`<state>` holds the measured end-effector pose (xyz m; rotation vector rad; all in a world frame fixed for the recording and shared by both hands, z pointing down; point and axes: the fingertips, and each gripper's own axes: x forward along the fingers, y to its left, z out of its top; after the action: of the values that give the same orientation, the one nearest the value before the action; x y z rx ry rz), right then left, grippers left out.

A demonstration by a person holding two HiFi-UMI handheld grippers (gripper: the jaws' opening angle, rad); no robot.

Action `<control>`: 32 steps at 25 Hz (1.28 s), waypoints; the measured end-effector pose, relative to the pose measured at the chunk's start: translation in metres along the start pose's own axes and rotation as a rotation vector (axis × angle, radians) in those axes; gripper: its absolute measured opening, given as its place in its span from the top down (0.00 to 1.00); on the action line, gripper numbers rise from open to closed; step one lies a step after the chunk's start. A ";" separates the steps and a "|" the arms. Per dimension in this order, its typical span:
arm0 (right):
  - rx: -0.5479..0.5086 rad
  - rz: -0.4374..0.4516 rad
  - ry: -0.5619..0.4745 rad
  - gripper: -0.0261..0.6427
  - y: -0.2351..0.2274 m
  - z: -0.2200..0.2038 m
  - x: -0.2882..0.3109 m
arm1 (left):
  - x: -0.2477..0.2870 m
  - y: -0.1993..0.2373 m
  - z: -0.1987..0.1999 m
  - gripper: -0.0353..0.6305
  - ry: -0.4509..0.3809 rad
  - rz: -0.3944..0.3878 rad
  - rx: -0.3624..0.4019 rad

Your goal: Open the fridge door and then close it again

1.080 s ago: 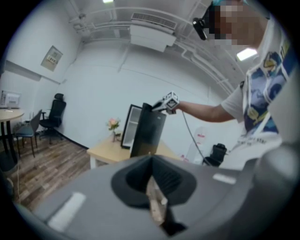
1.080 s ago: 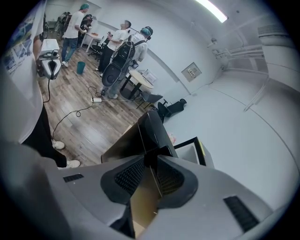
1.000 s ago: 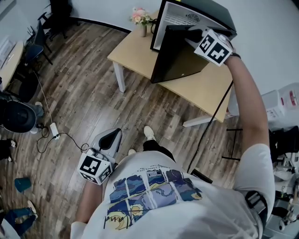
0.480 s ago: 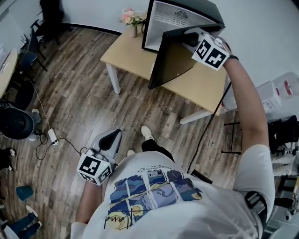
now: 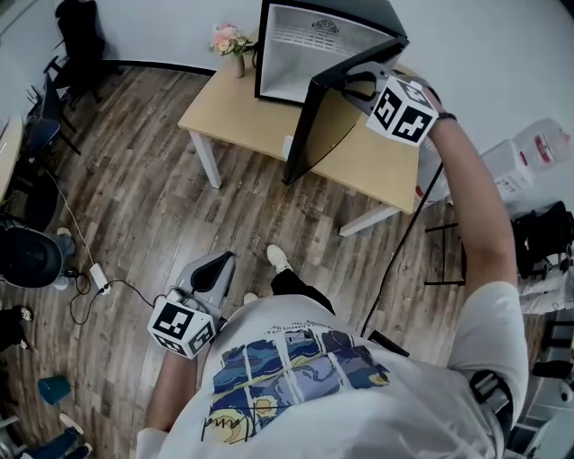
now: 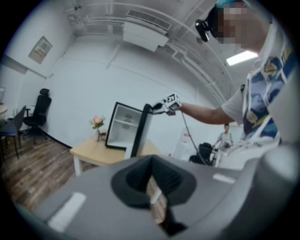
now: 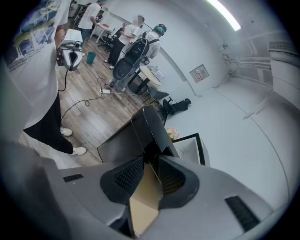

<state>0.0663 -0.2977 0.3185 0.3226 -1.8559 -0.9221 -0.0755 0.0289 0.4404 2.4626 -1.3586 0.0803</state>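
Seen from above, a person in a white printed T-shirt (image 5: 305,376) stands on a wood plank floor (image 5: 134,179). Low by their left hip hangs the left claw (image 5: 215,261), pointing away over the floor; its jaws sit almost together with only a thin slit between them, and they hold nothing. Farther ahead stands a pale wooden tabletop (image 5: 235,109) on white legs, carrying a small black fridge (image 5: 372,20). The black fridge door (image 5: 316,125) is swung well out from the cabinet, so the white inside shows. The person's right arm reaches out over the tabletop, and the right claw (image 5: 355,81) is clamped on the door's upper edge near its corner. A small vase of pink flowers (image 5: 228,41) stands at the tabletop's far corner, beside the fridge.
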 end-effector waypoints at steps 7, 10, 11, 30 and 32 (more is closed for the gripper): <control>-0.043 0.022 0.034 0.85 0.012 -0.014 -0.016 | 0.011 -0.005 0.008 0.94 -0.003 -0.042 0.003; -0.069 0.030 0.048 0.85 0.018 -0.019 -0.023 | 0.014 -0.005 0.010 0.94 0.000 -0.059 0.009; -0.076 0.032 0.051 0.85 0.019 -0.021 -0.025 | 0.015 -0.005 0.011 0.94 0.001 -0.064 0.011; -0.139 0.022 0.108 0.84 0.042 -0.054 -0.059 | 0.034 -0.006 0.015 0.94 0.017 -0.146 -0.001; -0.145 0.022 0.116 0.84 0.045 -0.058 -0.063 | 0.035 -0.007 0.015 0.94 0.016 -0.150 -0.001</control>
<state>0.1543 -0.2564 0.3213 0.2601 -1.6742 -0.9959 -0.0524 -0.0006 0.4313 2.5480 -1.1624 0.0644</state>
